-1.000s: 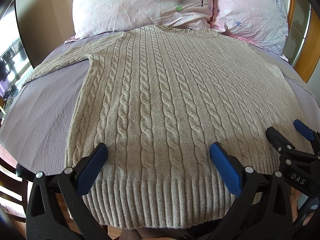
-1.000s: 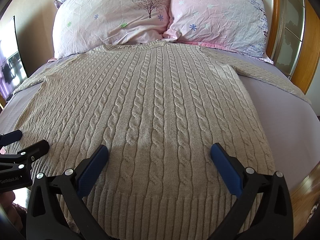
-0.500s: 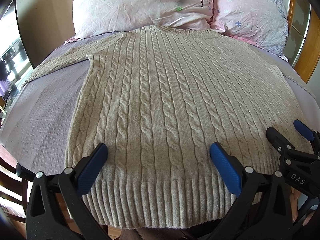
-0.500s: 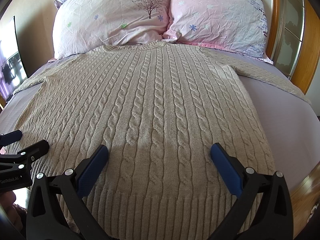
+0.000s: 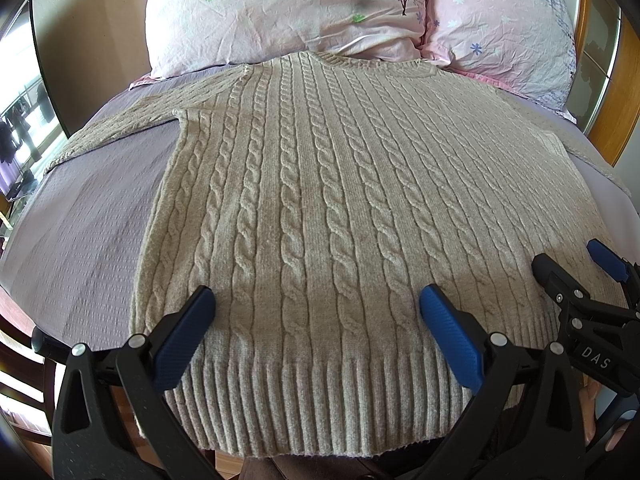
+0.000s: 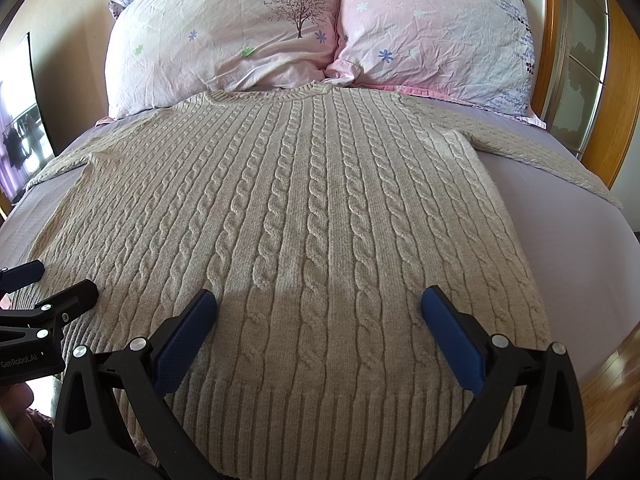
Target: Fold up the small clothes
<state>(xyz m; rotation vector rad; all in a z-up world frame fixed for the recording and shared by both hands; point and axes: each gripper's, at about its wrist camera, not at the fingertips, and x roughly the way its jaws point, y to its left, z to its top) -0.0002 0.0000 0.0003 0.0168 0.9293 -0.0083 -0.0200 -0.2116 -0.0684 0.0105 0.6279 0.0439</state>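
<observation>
A beige cable-knit sweater [image 5: 320,200] lies flat on the bed, neck toward the pillows, ribbed hem nearest me, both sleeves spread out to the sides. It also fills the right wrist view [image 6: 304,220]. My left gripper [image 5: 316,316] is open and empty, hovering over the hem's left half. My right gripper [image 6: 318,316] is open and empty over the hem's right half. The right gripper also shows at the right edge of the left wrist view [image 5: 576,272], and the left gripper at the left edge of the right wrist view [image 6: 52,284].
A lilac bedsheet [image 5: 80,220] covers the bed. Two pink flowered pillows [image 6: 224,32] [image 6: 436,28] lean at the head. A wooden headboard frame [image 6: 624,80] stands at right. The bed's near edge runs just below the hem, with wooden floor [image 6: 612,376] beyond.
</observation>
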